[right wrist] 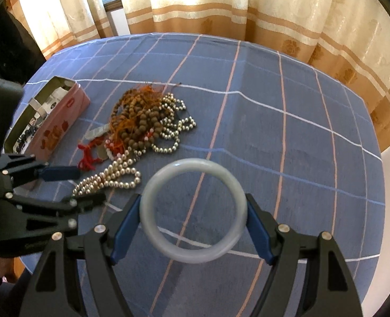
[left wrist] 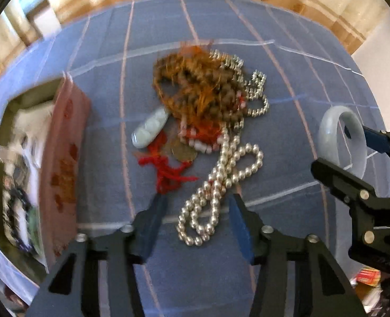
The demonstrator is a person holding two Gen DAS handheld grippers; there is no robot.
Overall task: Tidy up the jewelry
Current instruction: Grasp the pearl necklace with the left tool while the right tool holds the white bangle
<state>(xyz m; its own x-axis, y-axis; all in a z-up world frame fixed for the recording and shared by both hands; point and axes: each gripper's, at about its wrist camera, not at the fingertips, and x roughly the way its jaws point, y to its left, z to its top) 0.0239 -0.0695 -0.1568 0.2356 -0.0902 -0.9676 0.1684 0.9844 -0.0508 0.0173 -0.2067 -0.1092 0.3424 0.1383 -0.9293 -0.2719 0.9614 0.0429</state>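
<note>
A jewelry pile lies on the blue checked tablecloth [right wrist: 300, 145]: brown bead strands with orange thread [left wrist: 195, 87], a silver bead chain [left wrist: 258, 89], a pale jade pendant [left wrist: 150, 129], a red cord [left wrist: 168, 171] and a pearl necklace [left wrist: 221, 179]. My left gripper [left wrist: 197, 203] points down over the pearl necklace's near loop. Its blue pads stand on either side of the loop without pressing it, so it is open. To the right, my right gripper [right wrist: 193, 211] is shut on a pale jade bangle [right wrist: 195, 162], held above the cloth. The bangle [left wrist: 327, 129] also shows in the left wrist view.
An open pink tin box [left wrist: 63, 153] holding dark beads and other pieces stands left of the pile. Cream and tan curtains [right wrist: 221, 5] hang behind the round table. The table's edge [right wrist: 380, 158] drops off at the right.
</note>
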